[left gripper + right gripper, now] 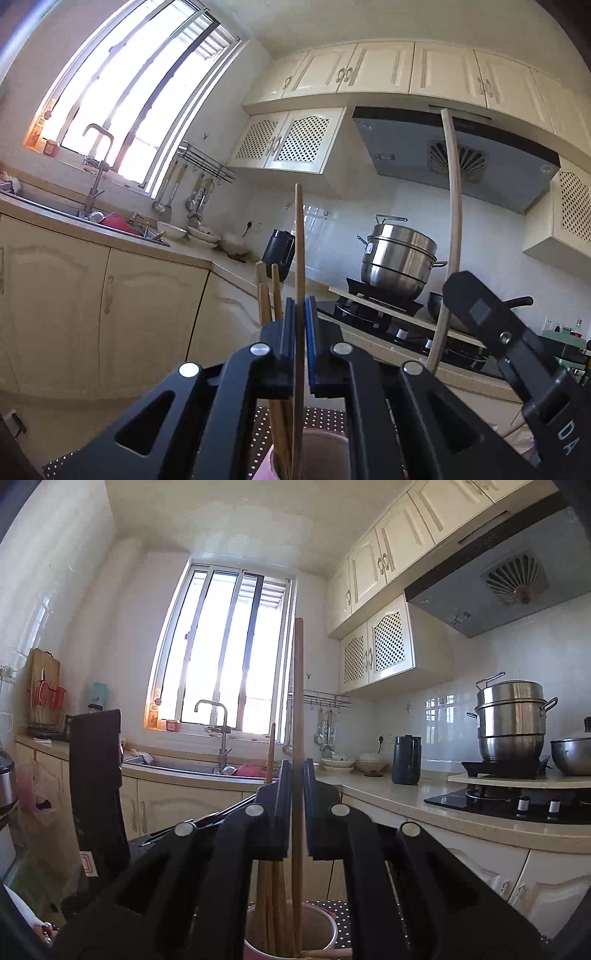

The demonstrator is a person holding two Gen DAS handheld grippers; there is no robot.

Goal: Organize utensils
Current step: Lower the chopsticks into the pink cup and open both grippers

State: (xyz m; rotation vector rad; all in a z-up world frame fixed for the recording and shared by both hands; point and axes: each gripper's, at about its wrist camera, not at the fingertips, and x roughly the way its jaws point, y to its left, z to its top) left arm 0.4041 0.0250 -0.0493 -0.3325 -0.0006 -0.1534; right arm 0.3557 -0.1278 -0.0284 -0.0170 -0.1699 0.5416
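My left gripper [300,306] is shut on a brown wooden chopstick [299,236] that stands upright, its lower end down in a pink utensil cup [325,450]. Other chopsticks [265,295] stand in that cup just left of the fingers. At the right, my right gripper [456,286] grips a long pale wooden stick [453,184]. In the right wrist view, the right gripper [297,771] is shut on that upright stick [297,686], which reaches into the cup [321,926] beside several chopsticks [269,890]. The left gripper [96,768] shows as a black block at the left.
The cup stands on a dark dotted mat [345,915]. Behind are cream cabinets, a sink with a faucet [221,734], bowls [338,762], a dark kettle [406,760], a steel steamer pot [511,723] on the stove, and a range hood [461,155] overhead.
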